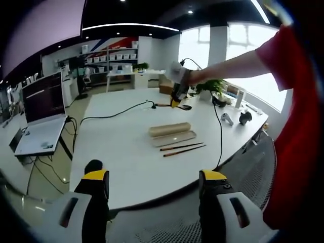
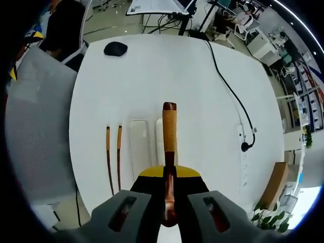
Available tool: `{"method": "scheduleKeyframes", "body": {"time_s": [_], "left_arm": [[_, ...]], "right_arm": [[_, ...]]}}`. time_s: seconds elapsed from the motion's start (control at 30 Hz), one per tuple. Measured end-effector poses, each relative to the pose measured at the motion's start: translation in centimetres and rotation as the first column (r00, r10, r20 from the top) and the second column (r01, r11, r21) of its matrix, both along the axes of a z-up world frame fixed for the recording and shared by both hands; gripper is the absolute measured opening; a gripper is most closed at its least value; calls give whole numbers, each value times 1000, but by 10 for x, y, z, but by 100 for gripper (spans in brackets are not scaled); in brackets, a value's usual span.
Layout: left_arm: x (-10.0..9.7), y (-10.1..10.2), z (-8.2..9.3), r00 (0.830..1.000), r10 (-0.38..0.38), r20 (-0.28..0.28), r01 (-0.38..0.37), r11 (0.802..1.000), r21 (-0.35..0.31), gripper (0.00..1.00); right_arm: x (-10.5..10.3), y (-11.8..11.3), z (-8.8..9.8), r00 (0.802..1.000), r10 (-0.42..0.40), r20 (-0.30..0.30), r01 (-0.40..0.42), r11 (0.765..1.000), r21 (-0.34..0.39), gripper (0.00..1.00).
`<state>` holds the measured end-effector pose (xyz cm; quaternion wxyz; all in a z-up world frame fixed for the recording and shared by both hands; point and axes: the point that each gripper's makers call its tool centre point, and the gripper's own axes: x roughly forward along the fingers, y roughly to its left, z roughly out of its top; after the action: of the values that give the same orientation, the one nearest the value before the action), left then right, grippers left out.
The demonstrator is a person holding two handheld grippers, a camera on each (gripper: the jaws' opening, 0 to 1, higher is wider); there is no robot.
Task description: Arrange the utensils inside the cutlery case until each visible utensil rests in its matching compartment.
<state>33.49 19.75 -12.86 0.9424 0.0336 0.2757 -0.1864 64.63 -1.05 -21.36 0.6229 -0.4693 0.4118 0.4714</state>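
1. Overhead in the right gripper view, the right hand-held gripper [image 2: 169, 202] has its jaws closed on a spoon [image 2: 169, 152] with a pale wooden handle and a dark reddish end, held above the white round bench [image 2: 202, 91].
2. Below it lie the two pale, oblong halves of the cutlery case [image 2: 139, 147], side by side, smooth and round-cornered.
3. Beside the case rest two thin brown chopsticks [image 2: 113, 157], nearly parallel, on the bench and outside the case.
4. A black cable [image 2: 230, 91] snakes across the bench to a white power strip [image 2: 243, 152]; a dark rounded mouse [image 2: 115, 48] sits near the far edge.
5. Seen from the left gripper view, the left hand-held gripper [image 1: 154, 185] has its yellow-tipped jaws spread wide, holding nothing, short of the bench edge, above a grey mesh chair [image 1: 202, 202].
6. A red sleeve [image 1: 293, 101] fills the right side.
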Motion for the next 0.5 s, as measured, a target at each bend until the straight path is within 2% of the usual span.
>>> {"method": "scheduleKeyframes", "body": {"time_s": [0.1,0.33,0.4,0.5], "left_arm": [[-1,-1,-1,1000,-4,-3,4,1000,2,74],[-2,-1,-7,1000,-3,-19,3,1000,2,74],[-1,-2,-5,1000,-7,-7,7,1000,11,74],[0,-4,-9,1000,-1,-23,1,1000,-14,74]], "right_arm": [[1,-3,-7,1000,-3,-6,3,1000,-10,1],[4,-4,-17,999,-10,38,10,1000,13,1],[8,-3,-21,998,-16,53,14,1000,22,1],[3,-3,-24,999,-12,46,11,1000,19,1]]}}
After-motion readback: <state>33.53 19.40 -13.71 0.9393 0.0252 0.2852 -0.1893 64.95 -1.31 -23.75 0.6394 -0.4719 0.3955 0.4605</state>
